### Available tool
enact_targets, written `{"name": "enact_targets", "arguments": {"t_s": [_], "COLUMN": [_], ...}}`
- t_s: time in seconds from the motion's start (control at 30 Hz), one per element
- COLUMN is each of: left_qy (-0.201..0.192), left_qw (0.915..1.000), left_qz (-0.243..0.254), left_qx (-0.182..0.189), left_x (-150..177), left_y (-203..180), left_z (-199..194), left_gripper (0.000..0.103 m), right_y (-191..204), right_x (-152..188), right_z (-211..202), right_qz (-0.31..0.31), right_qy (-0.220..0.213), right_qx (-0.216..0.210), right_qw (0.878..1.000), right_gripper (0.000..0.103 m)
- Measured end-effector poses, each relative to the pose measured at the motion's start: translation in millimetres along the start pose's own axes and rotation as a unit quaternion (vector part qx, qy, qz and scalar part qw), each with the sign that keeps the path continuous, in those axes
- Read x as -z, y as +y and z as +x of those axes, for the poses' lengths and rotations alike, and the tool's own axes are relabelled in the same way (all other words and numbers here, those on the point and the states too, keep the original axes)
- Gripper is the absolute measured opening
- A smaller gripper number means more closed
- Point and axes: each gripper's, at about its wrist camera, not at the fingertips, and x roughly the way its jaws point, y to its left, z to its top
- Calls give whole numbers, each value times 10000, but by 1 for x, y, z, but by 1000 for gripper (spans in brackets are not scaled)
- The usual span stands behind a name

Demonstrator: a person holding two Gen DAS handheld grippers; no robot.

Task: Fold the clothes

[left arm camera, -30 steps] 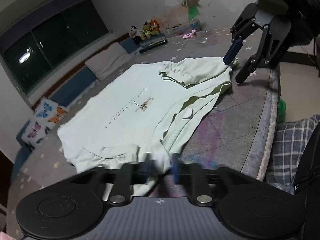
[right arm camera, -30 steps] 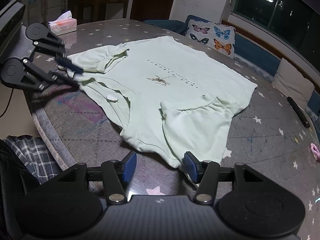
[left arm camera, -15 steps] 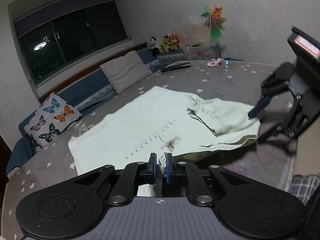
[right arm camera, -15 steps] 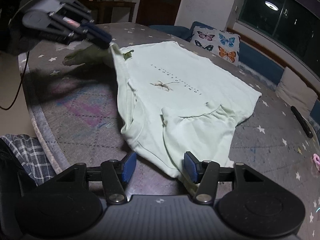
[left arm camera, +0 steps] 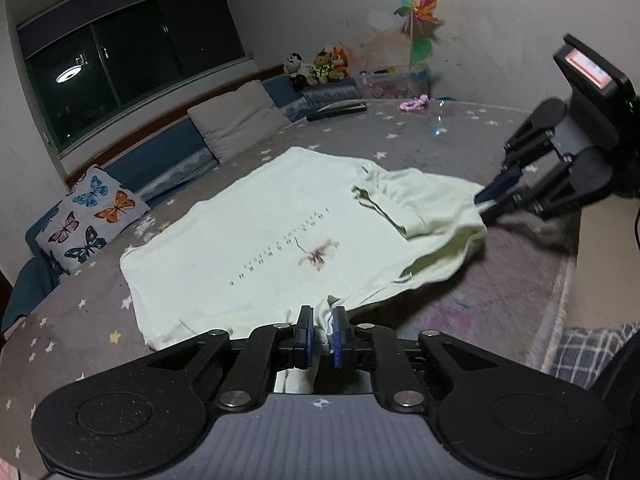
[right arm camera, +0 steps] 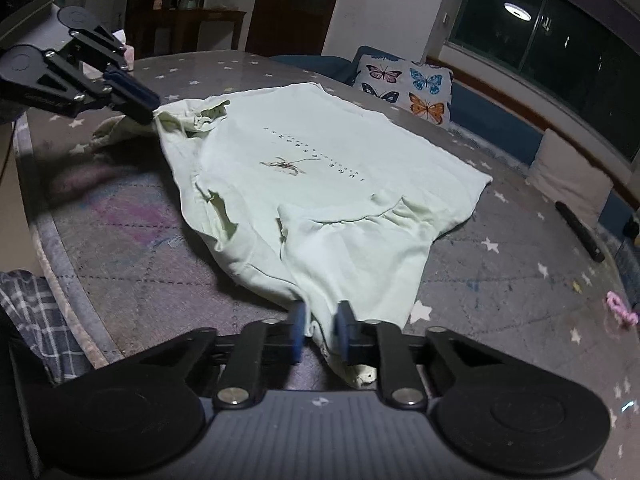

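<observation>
Both grippers clamped on pale green shirt [left arm camera: 280, 216], spread on star-print table [right arm camera: 500, 280].

Left gripper [left arm camera: 320, 330] pinches one near corner, right gripper [right arm camera: 320, 330] the other; that edge lifted, far half flat. Clear plastic bin [left arm camera: 396, 80] by the wall, contents unclear. Table rim [right arm camera: 52, 264] near; bare surface beyond shirt.

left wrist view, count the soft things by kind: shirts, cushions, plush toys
shirts: 1, the pale green shirt, pinched by both the left tool and the right tool
cushions: 2, the butterfly cushion and the grey cushion
plush toys: 3
total: 6
</observation>
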Motion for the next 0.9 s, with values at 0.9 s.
{"name": "enact_targets", "arguments": {"t_s": [0.9], "left_qy": [12], "left_qw": [9952], "left_qz": [388], "left_qx": [-894], "left_x": [40], "left_y": [2], "left_z": [-18], "left_gripper": [7], "right_y": [-4], "right_x": [-33], "right_z": [-22], "right_qz": [211], "right_qy": [-545], "right_qx": [463], "right_qw": [9972], "right_gripper": [8]}}
